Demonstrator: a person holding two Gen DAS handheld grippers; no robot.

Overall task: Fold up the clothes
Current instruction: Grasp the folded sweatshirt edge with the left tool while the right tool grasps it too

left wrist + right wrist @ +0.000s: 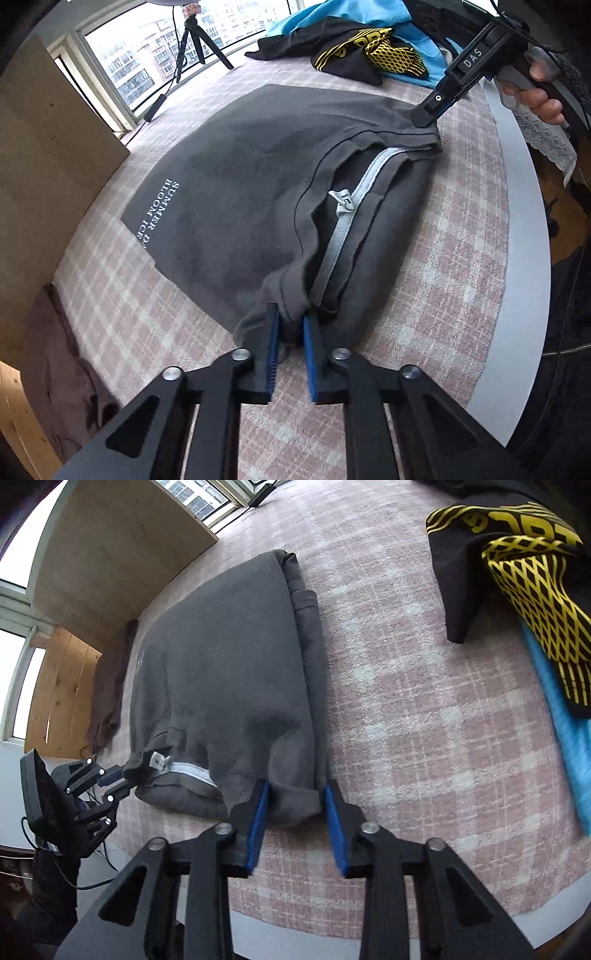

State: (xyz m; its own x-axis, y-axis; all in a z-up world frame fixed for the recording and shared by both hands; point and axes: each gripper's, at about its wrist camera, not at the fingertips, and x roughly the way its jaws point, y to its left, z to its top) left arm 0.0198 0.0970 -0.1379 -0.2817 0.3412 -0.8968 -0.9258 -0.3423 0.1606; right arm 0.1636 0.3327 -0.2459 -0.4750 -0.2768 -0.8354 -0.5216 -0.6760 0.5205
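Note:
A dark grey T-shirt [255,184] with white lettering lies folded on the pink checked bed cover [454,236]; its neck band with a white label faces me. My left gripper [290,321] is shut on one shoulder end of the shirt beside the collar. My right gripper [295,794] has its jaws partly apart around the other shoulder end of the shirt [229,686], with cloth between the blue pads. In the left wrist view the right gripper [424,118] pinches that far corner. In the right wrist view the left gripper [125,775] grips the collar end.
A black and yellow garment [369,51] lies on a blue cloth [332,14] at the far end of the bed; both show in the right wrist view, black and yellow [517,576], blue [569,738]. A brown garment [62,354] lies at the bed's edge. A tripod [195,40] stands by the window.

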